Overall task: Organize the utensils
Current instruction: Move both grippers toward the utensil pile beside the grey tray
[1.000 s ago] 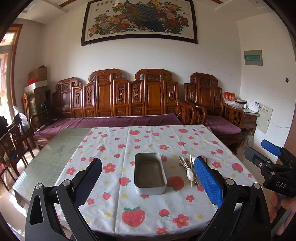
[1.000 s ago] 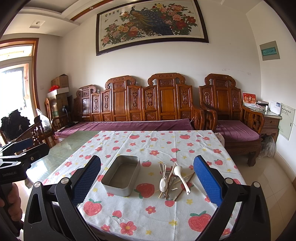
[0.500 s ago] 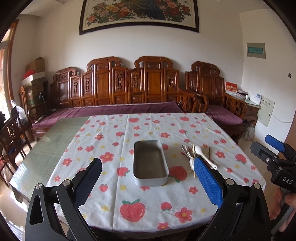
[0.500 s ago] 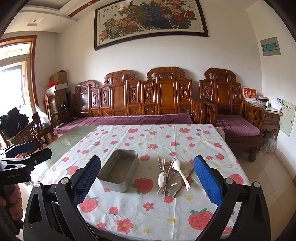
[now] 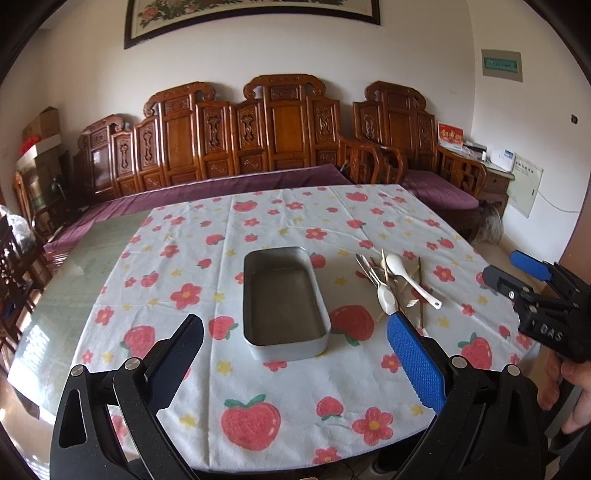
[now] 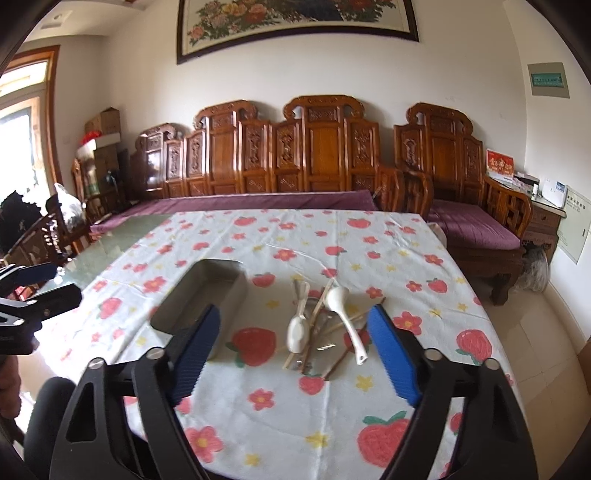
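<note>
Nearest the left wrist camera, the left gripper [image 5: 295, 365] hangs over the near edge of the counter [image 5: 74, 295] with its jaws released and nothing between them. Its blue pad [image 5: 413, 365] stands on the right and its dark pad on the left. The right gripper [image 6: 291, 347] is likewise spread wide and holds nothing; it hovers above the near part of the strawberry-print cloth [image 6: 280, 417]. In the left wrist view the right gripper [image 5: 513, 269] shows at the right edge, held by a hand [image 5: 569, 391], off the counter's right side.

Beyond the left gripper, a metal tray [image 5: 284, 347] lies on the cloth [image 5: 236, 384], its long side running near to far, and it holds nothing. In the right wrist view the same tray [image 6: 232, 291] sits left of centre, partly behind the left pad.

Just right of the tray, apart from it, the utensils lie in a loose crossed pile [image 5: 395, 284]: a white ceramic spoon [image 5: 410, 277] with its bowl far and handle pointing near-right, a second pale spoon [image 5: 386, 299] beside it, some wooden chopsticks [image 6: 317, 314] and metal pieces underneath that are too tangled to tell apart. From the right wrist the pile [image 6: 325, 325] lies between that gripper's two pads.

Farther back, the cloth ends and bare green counter shows at the left. Behind it stands a carved wooden bench [image 5: 280, 133] with purple cushions, and a framed painting [image 6: 295, 26] hangs on the wall.
</note>
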### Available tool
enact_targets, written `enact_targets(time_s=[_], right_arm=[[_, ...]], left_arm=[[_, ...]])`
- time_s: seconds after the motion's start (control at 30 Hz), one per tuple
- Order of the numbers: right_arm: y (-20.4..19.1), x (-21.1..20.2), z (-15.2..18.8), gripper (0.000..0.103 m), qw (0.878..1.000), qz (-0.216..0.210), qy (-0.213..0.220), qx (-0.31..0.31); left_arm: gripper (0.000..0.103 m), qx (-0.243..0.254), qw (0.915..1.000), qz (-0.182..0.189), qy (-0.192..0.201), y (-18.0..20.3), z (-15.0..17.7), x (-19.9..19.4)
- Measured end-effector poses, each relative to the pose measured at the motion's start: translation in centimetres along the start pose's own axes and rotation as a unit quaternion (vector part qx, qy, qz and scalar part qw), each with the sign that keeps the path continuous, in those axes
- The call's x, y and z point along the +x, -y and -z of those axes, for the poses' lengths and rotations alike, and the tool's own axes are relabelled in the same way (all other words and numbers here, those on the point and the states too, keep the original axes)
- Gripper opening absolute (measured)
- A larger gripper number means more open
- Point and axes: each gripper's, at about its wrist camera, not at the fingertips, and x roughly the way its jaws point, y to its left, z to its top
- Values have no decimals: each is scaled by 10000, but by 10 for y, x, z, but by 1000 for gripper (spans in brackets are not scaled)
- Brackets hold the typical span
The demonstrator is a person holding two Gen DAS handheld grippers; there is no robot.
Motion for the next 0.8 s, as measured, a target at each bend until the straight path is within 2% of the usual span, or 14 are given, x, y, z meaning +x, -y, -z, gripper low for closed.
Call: enact_targets(time_s=[0.13,0.4,0.53,0.8], right_arm=[[20,29,-1,65,9998,88,-161,54],[54,93,1,55,9986,126,-502,88],[67,131,8,45,9975,101,-690,79],[77,207,17,40,9925,-157,-1201,-192]], left_arm=[[97,84,9998,95,-156,7,-3,25],[97,148,9983,384,-420,19,-9,70],[97,250,9977,406,-485,27,-11,88],[96,294,9957,562,-682,37,-11,116]])
